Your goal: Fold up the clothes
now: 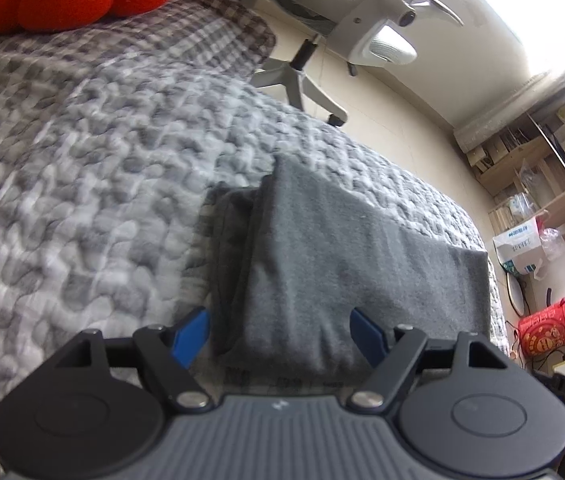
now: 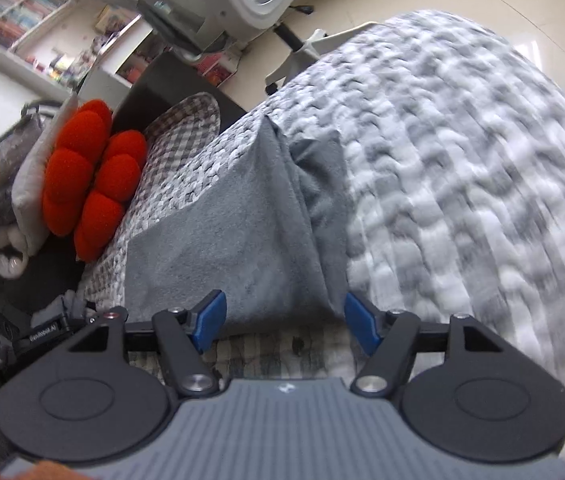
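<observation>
- Left claw (image 1: 280, 334): jaws stand wide apart and hold nothing, hovering over the near edge of the grey garment (image 1: 334, 264), which lies folded on the bed quilt (image 1: 82, 200).
- Risk: a low grab may catch the quilt too (both are soft).
- Right claw (image 2: 284, 328): jaws spread, empty, above the garment's loose flap (image 2: 318, 168); pinching one layer only may undo the fold.

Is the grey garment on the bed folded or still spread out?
Folded. The grey garment lies as a compact rectangle on the quilt, with straight edges and a darker layer showing along its side.
</observation>
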